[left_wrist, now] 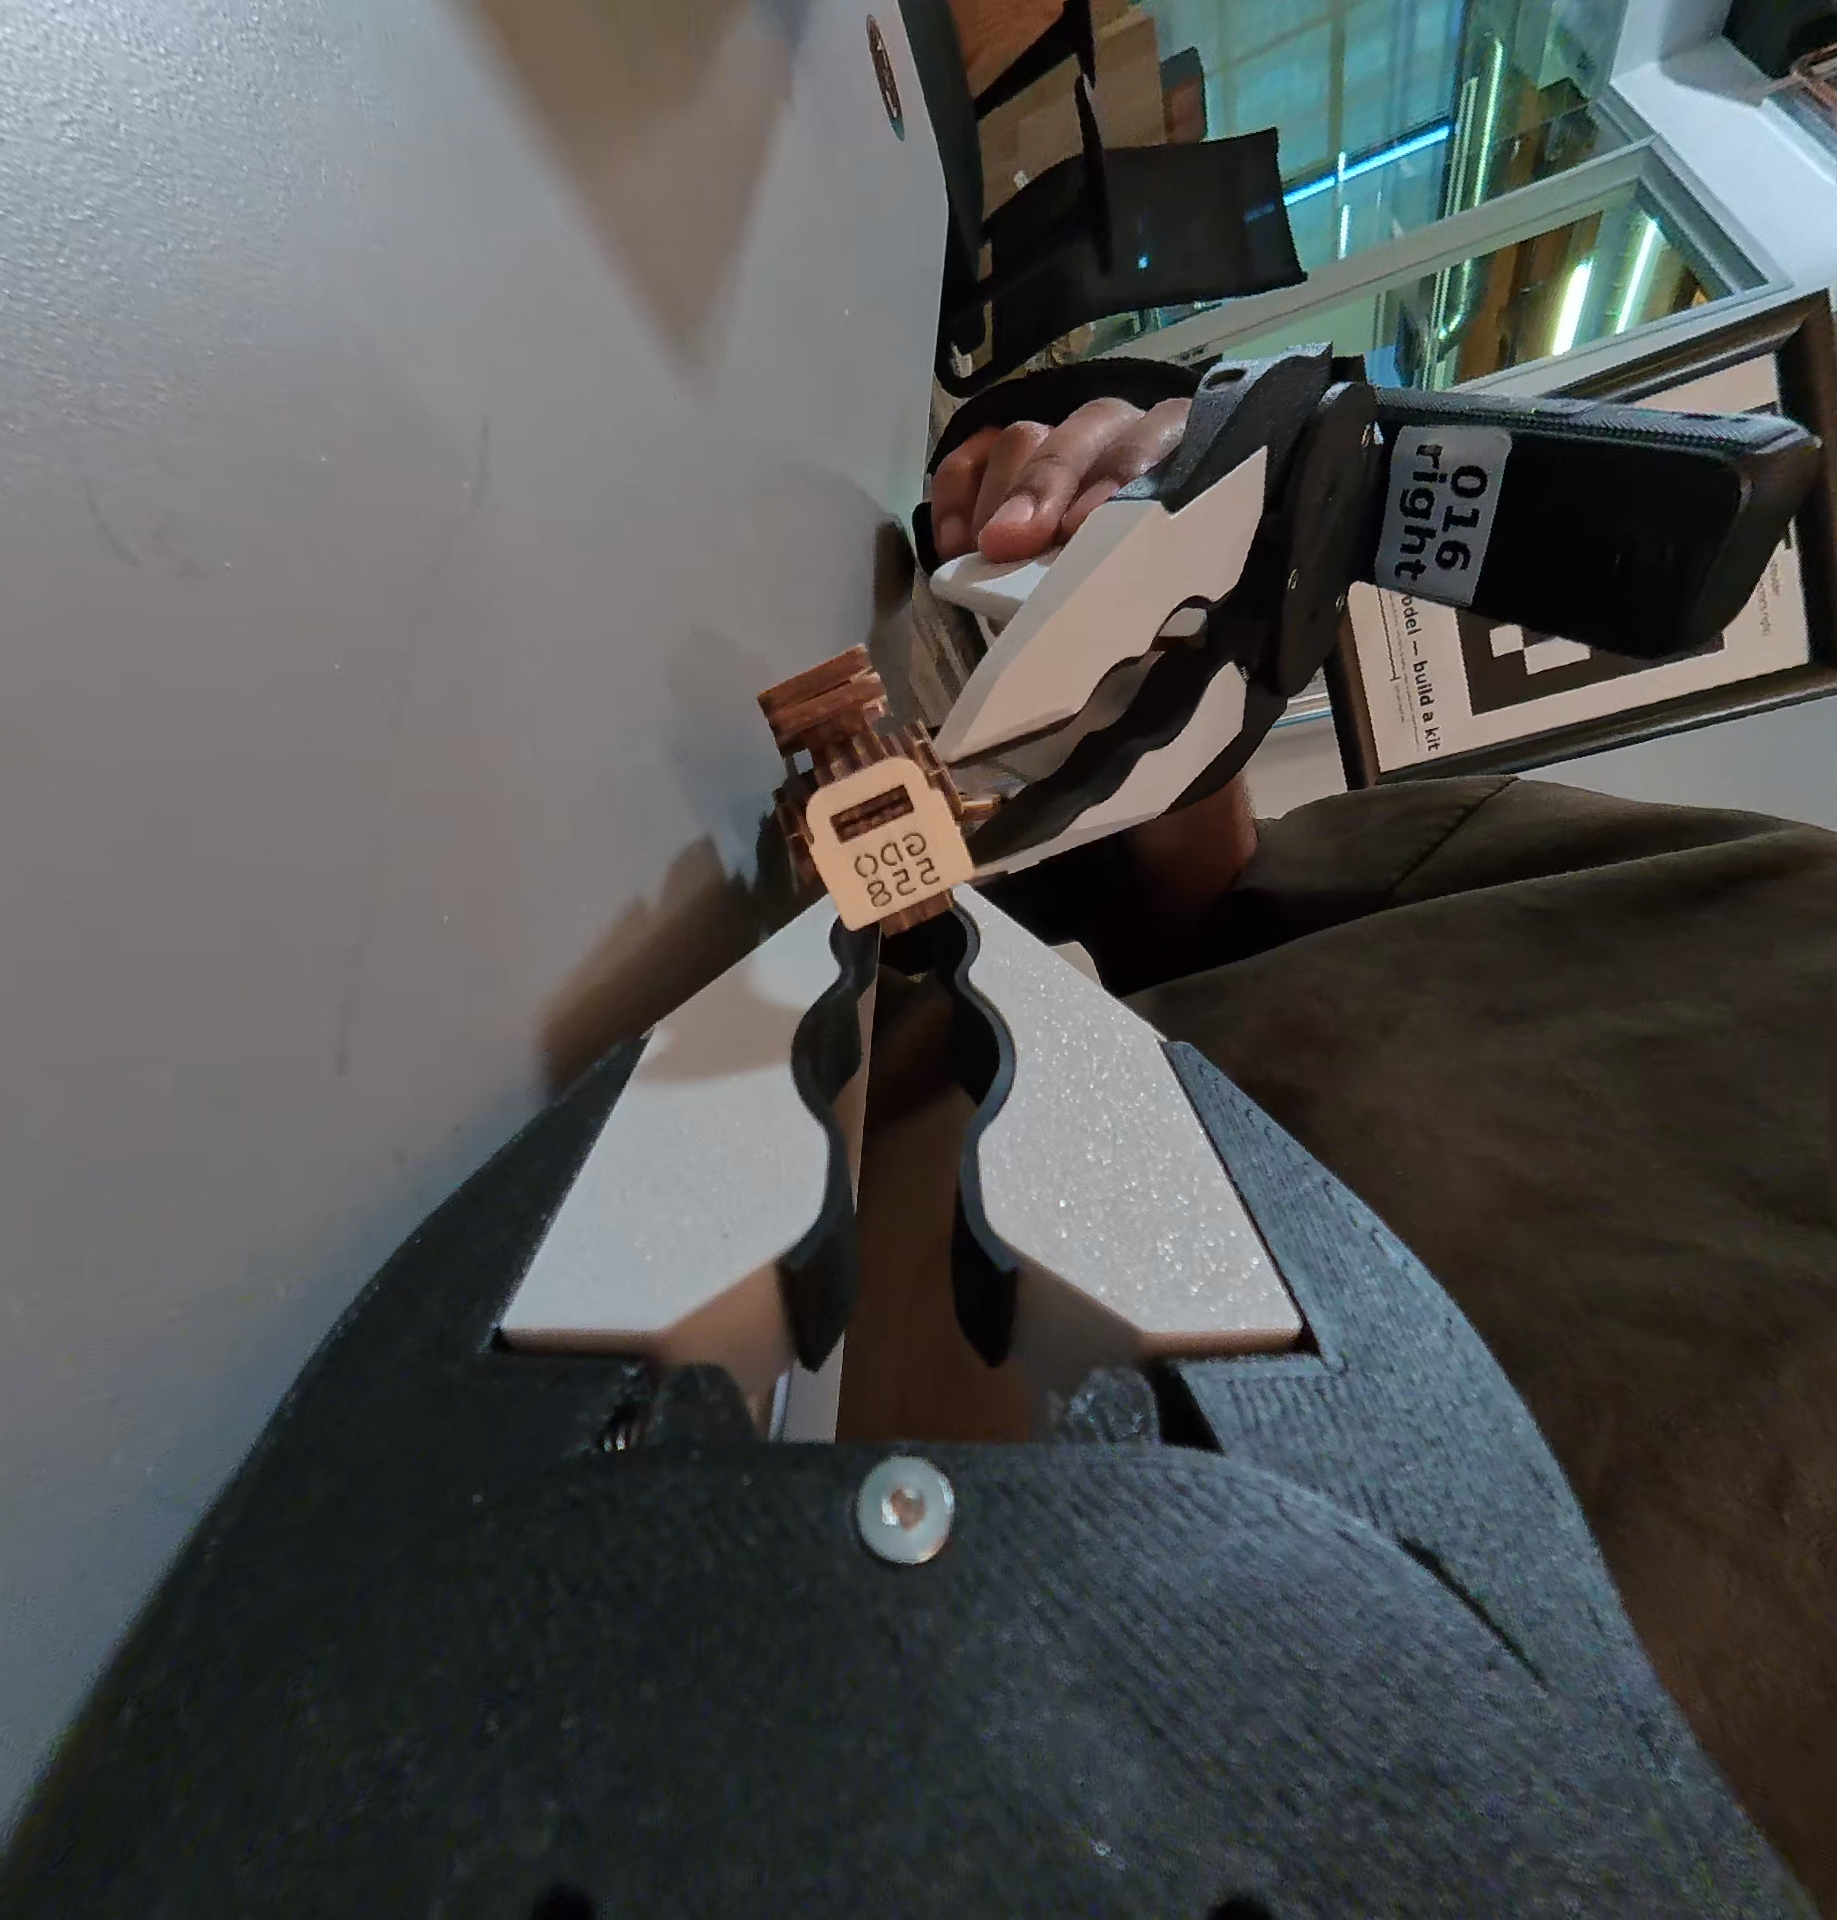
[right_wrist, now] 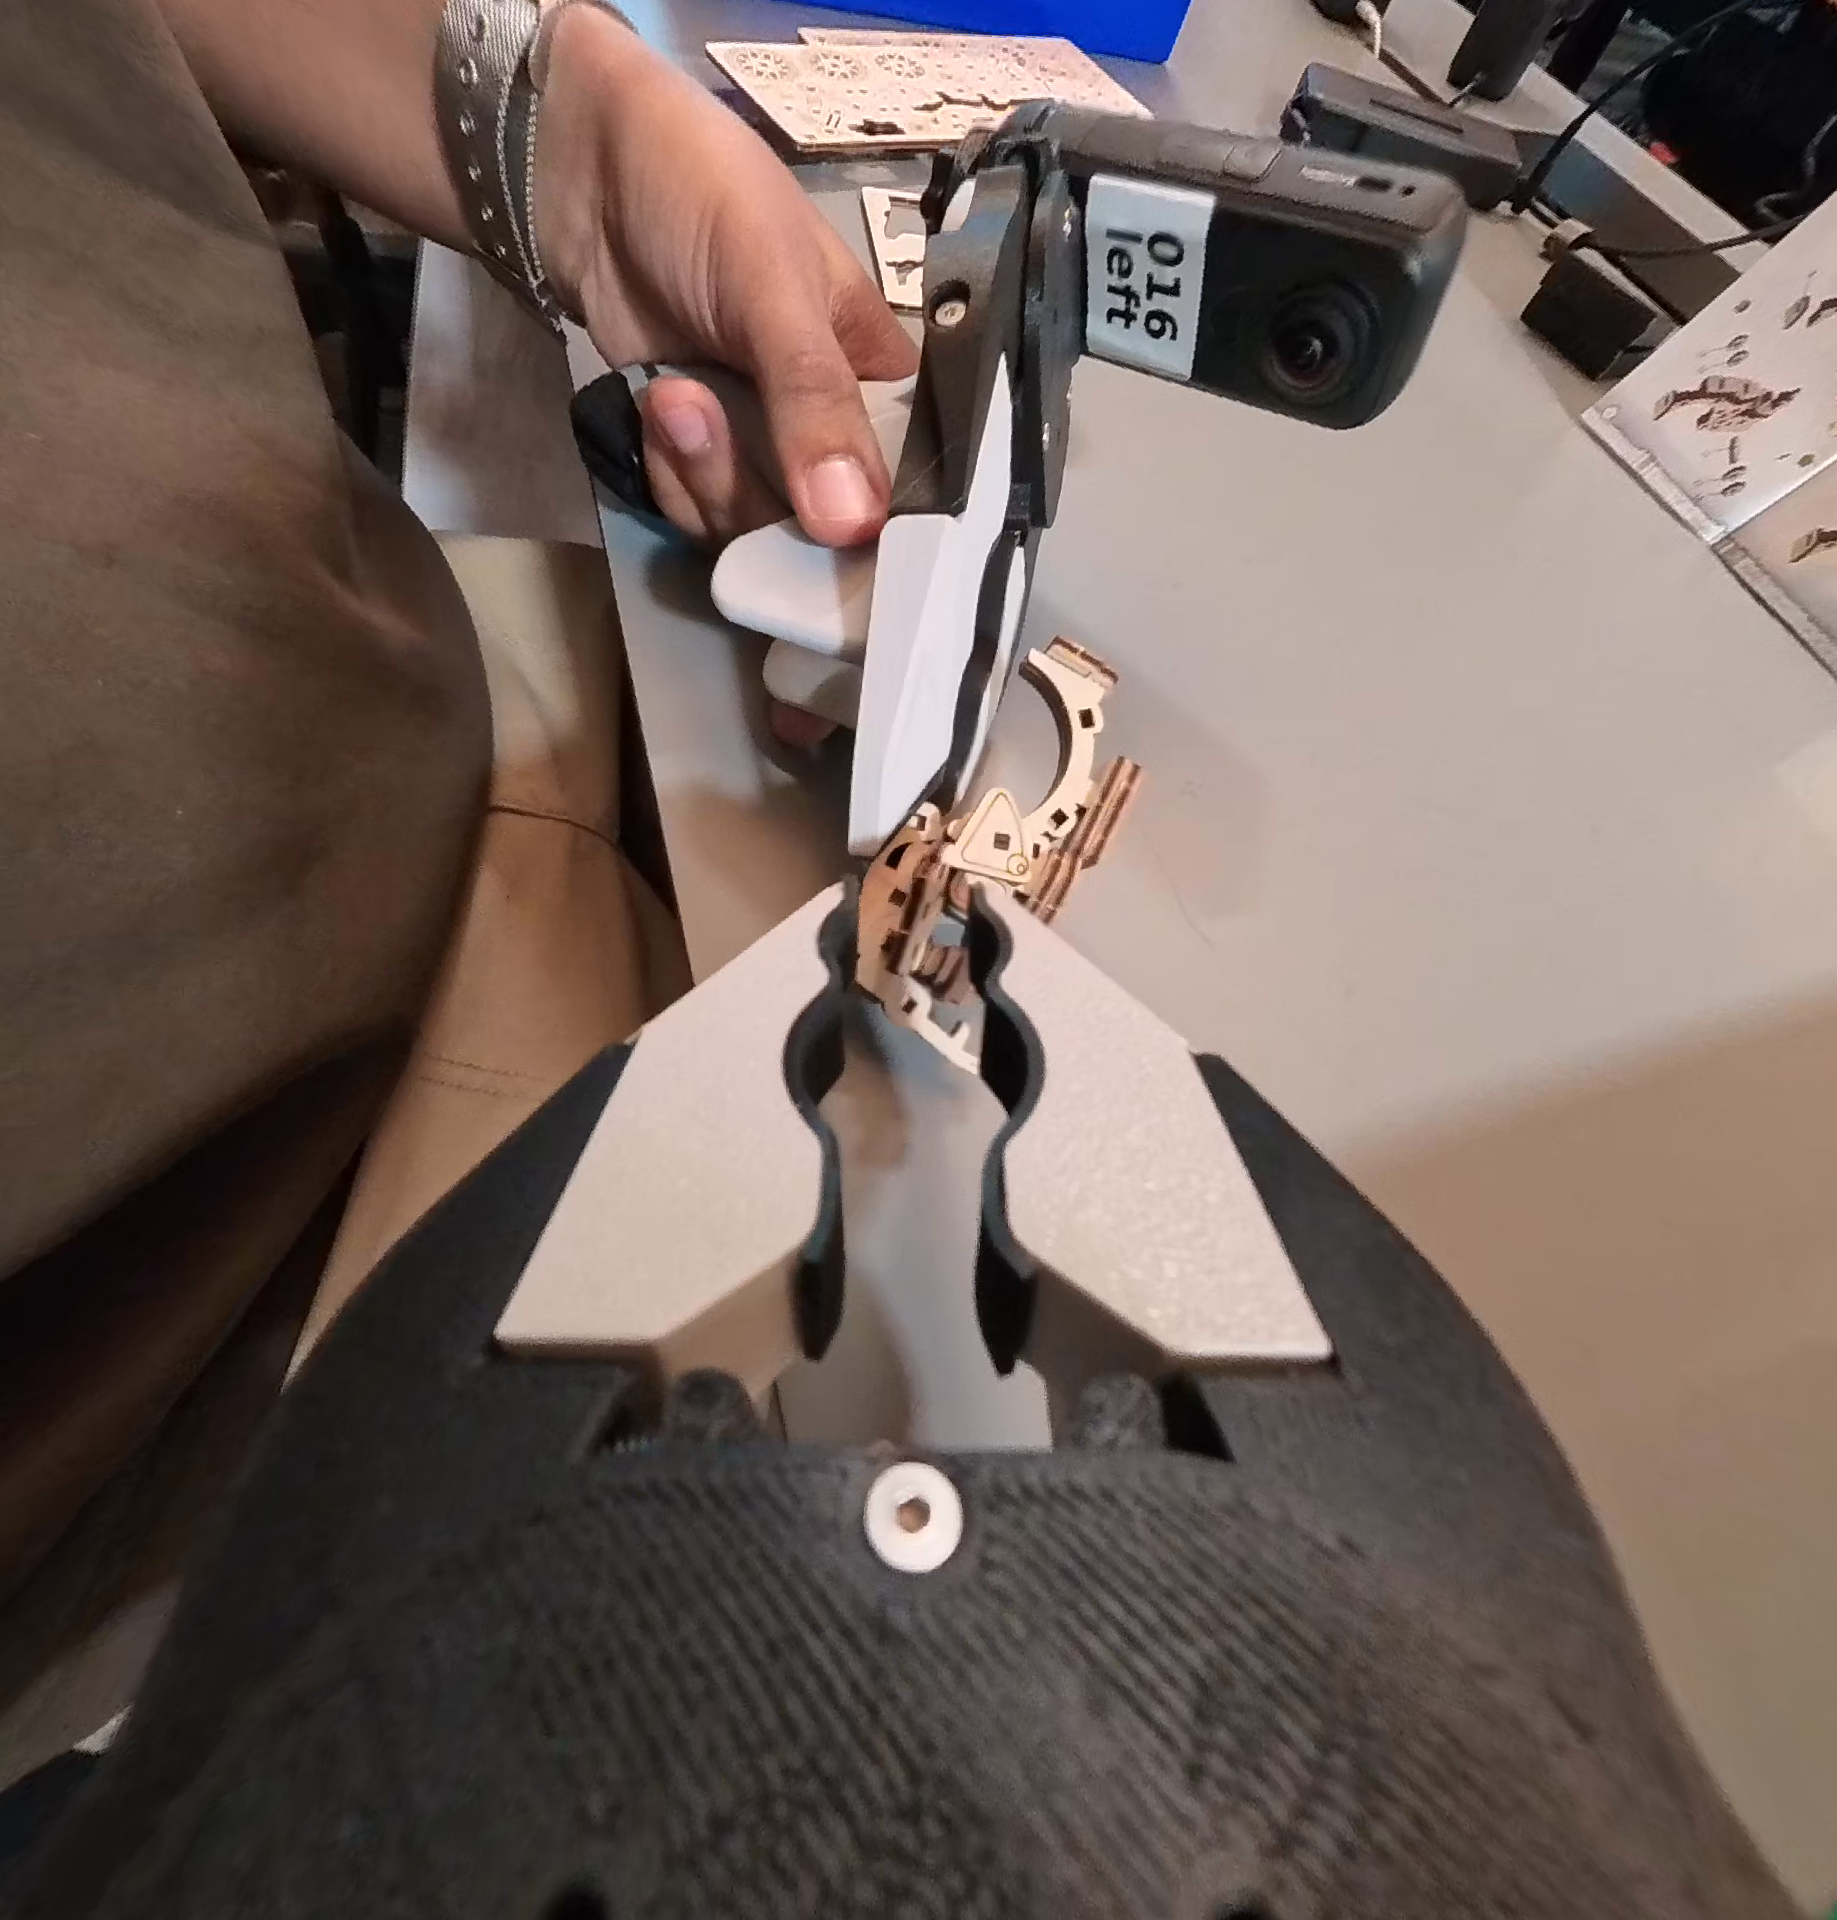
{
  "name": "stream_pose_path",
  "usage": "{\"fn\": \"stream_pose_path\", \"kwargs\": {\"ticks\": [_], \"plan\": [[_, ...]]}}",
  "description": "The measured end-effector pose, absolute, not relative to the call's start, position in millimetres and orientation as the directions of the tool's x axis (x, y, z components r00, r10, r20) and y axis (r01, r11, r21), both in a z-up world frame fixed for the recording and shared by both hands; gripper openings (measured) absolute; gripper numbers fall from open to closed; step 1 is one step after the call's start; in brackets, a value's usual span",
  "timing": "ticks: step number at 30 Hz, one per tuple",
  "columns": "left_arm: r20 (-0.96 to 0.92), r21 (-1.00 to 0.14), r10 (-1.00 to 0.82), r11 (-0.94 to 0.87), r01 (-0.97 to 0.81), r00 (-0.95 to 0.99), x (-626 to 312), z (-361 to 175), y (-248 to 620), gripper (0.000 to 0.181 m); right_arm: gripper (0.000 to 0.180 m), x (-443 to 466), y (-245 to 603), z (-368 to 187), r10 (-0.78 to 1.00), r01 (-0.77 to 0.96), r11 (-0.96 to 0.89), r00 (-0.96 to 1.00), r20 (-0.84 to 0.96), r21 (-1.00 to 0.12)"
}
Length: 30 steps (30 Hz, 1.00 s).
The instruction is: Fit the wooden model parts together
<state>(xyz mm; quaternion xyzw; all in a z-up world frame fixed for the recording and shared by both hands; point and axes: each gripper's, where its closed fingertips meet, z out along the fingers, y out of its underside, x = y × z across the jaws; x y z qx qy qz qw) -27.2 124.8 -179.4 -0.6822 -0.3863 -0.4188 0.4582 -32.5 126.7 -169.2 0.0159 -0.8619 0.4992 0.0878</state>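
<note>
A small wooden model (right_wrist: 997,847) of pale laser-cut parts is held in the air above the grey table (right_wrist: 1413,727). It has a curved arc piece (right_wrist: 1078,727) and a triangular plate. My right gripper (right_wrist: 912,920) is shut on its lower part. My left gripper (right_wrist: 898,826) comes in from above and is shut on the same model. In the left wrist view my left gripper (left_wrist: 906,935) clamps the model under a pale engraved plate (left_wrist: 888,852). A brown stacked part (left_wrist: 820,707) sticks out behind. The right gripper (left_wrist: 971,805) grips it from the right.
Wooden part sheets (right_wrist: 893,94) lie at the table's far edge beside a blue box (right_wrist: 997,21). Black devices and cables (right_wrist: 1413,135) sit at the back right. A printed sheet (right_wrist: 1776,395) lies at the right. A framed sign (left_wrist: 1620,644) stands nearby. The person's torso is close on the left. The tips of both grippers are at nearly the same place.
</note>
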Motion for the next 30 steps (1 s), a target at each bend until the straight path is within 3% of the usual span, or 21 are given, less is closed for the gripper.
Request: {"fn": "stream_pose_path", "kwargs": {"ticks": [5, 11, 30], "plan": [[0.926, -0.302, 0.143, -0.281, 0.911, 0.351, -27.3, -179.3, 124.7, 0.006, 0.018, -36.2, 133.6, -153.3, 0.093, -0.088, 0.432, -0.986, 0.141, -0.897], [0.926, -0.302, 0.141, -0.282, 0.91, 0.351, -26.9, -179.3, 124.7, 0.006, 0.012, -37.0, 139.6, -156.4, 0.133, 0.081, 0.428, -0.991, -0.026, -0.9], [0.923, -0.31, 0.153, -0.249, 0.917, 0.354, -32.2, -179.1, 123.9, 0.006, 0.002, -39.2, 139.9, -157.6, 0.153, 0.043, 0.462, -0.988, 0.032, -0.886]]}}
